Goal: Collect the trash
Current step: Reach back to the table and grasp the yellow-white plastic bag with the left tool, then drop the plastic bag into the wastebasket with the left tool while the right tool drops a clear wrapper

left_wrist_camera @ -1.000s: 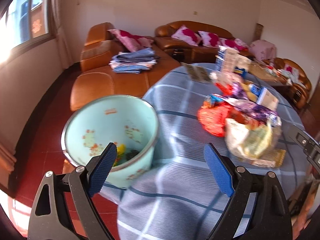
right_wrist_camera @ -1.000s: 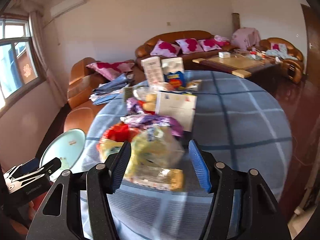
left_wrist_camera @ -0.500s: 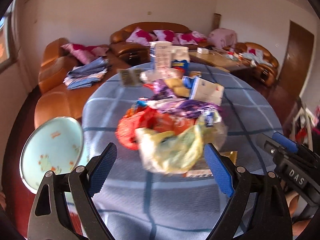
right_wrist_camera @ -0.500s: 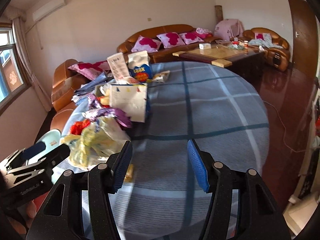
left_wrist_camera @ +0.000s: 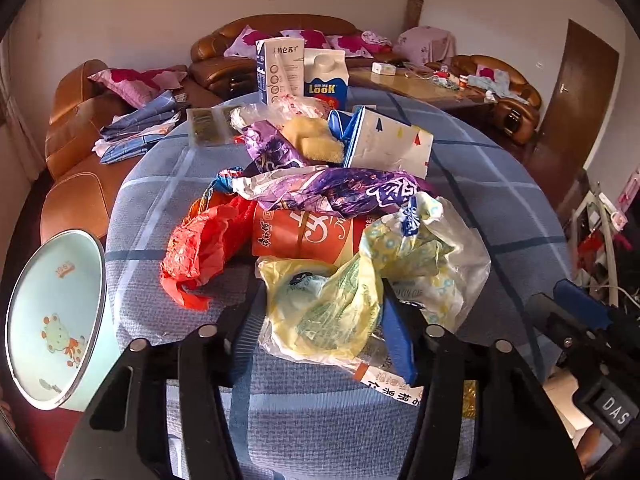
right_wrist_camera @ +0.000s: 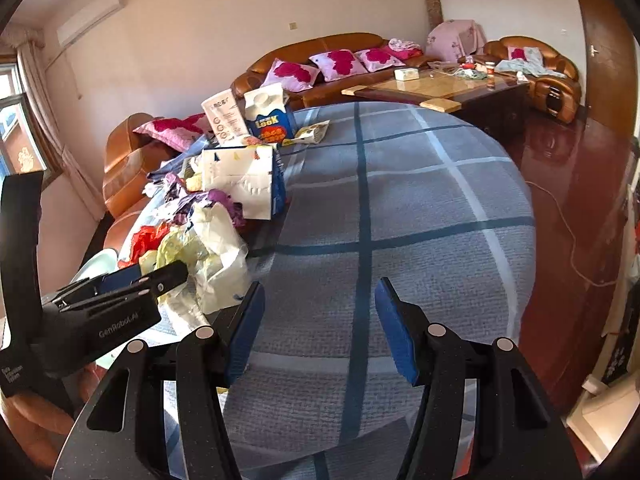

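A heap of trash lies on the round table with the blue checked cloth point(left_wrist_camera: 500, 208): a yellow and clear plastic bag point(left_wrist_camera: 360, 292), a red noodle cup point(left_wrist_camera: 308, 236), a red bag point(left_wrist_camera: 200, 248) and purple wrappers point(left_wrist_camera: 344, 188). My left gripper point(left_wrist_camera: 320, 336) is open, its fingers on either side of the yellow bag's near end. The mint green trash bin point(left_wrist_camera: 52, 320) stands left of the table. My right gripper point(right_wrist_camera: 320, 320) is open and empty over the bare cloth point(right_wrist_camera: 400, 208), right of the heap point(right_wrist_camera: 204, 248).
Two milk cartons point(left_wrist_camera: 300, 76) and a white paper bag point(left_wrist_camera: 384, 144) stand at the table's far side. Brown leather sofas point(left_wrist_camera: 280, 32) with pink cushions line the back wall. A low coffee table point(right_wrist_camera: 440, 88) stands at the back right. The floor is dark red.
My left gripper swung from the bin to the heap and now straddles the yellow bag. My right gripper swung right, away from the heap, over bare cloth.
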Demonstrator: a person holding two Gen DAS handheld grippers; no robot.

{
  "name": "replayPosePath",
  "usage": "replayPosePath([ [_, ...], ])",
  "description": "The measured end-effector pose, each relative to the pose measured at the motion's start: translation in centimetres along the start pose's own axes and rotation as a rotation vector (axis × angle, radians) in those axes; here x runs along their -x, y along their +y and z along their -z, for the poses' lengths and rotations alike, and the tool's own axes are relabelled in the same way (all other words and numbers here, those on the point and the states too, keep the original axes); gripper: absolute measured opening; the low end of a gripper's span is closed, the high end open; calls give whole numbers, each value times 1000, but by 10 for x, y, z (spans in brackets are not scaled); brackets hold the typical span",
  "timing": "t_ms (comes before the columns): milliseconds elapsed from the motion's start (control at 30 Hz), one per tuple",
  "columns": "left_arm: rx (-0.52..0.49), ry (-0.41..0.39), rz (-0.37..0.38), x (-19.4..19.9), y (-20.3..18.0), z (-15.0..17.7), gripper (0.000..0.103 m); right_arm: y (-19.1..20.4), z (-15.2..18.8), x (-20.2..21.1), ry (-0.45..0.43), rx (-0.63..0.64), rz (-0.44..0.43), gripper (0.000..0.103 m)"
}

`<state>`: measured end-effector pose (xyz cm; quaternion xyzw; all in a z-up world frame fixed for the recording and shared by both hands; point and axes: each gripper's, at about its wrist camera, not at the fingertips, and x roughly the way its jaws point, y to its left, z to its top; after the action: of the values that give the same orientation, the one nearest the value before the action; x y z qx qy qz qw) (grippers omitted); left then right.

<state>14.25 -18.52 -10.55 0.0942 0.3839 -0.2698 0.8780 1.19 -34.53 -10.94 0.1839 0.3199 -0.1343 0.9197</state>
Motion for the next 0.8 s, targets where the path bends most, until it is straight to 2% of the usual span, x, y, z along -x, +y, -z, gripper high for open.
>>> replayPosePath([
  [100,21,-12,9,7,3,-1,49,3,1,1,3,4,-11,58],
  [200,48,-59,20,27,9,-8,49,6,1,6,-8,13,-20,58],
  [367,106,-144,12,71,30,-14,49,24,5,5,8,59,-103,58],
  [467,136,-184,-39,95,50,-12,50,39,9,-5,47,98,-162,58],
  [667,244,-202,-152,122,107,9,50,65,18,-27,108,168,-164,57],
  [700,259,-200,-162,124,114,13,50,67,20,-31,119,174,-163,56],
  [800,305,-188,-205,129,138,29,50,73,24,-36,140,194,-152,35],
])
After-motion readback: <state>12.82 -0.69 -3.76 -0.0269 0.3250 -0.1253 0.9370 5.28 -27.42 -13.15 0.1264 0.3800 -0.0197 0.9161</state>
